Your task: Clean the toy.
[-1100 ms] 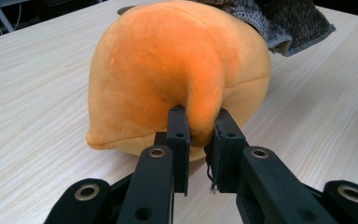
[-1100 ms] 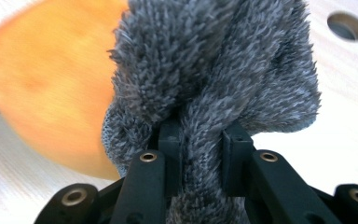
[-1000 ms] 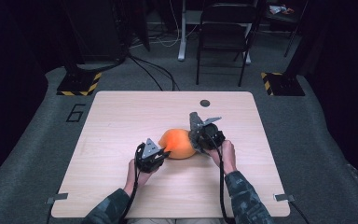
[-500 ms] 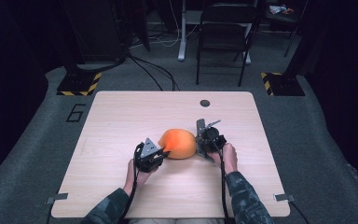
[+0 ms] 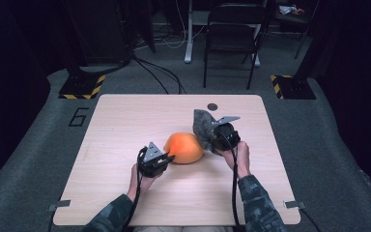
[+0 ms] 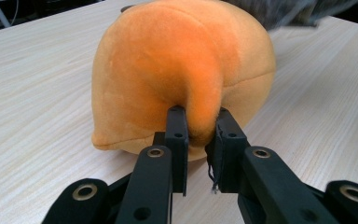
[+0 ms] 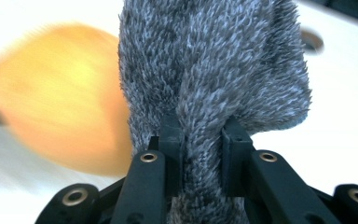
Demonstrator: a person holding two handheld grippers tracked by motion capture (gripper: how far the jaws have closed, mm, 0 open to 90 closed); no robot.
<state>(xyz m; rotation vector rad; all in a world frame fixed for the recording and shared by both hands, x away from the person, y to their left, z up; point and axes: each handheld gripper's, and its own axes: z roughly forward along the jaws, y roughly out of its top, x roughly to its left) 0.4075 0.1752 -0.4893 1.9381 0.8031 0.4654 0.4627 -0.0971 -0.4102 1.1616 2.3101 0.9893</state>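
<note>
An orange plush dome (image 5: 184, 147) lies at the middle of the wooden table (image 5: 121, 121). My left gripper (image 5: 166, 155) is shut on a fold of its near side; in the left gripper view the pinched orange ridge (image 6: 200, 100) stands between the pads of my left gripper (image 6: 198, 127). A grey furry piece (image 5: 202, 124) hangs lifted just right of the dome, with my right gripper (image 5: 209, 135) shut on it. In the right gripper view the grey fur (image 7: 214, 60) rises from my right gripper (image 7: 200, 136), and the orange dome (image 7: 60, 98) is blurred at left.
A small round dark hole (image 5: 212, 106) sits near the table's far edge. A folding chair (image 5: 232, 38) and cables stand on the floor behind. A "6" mark (image 5: 78, 117) is on the floor by the table's left side.
My right gripper has risen, lifting the grey furry piece up and slightly away from the orange dome. My left gripper has kept still on the dome.
</note>
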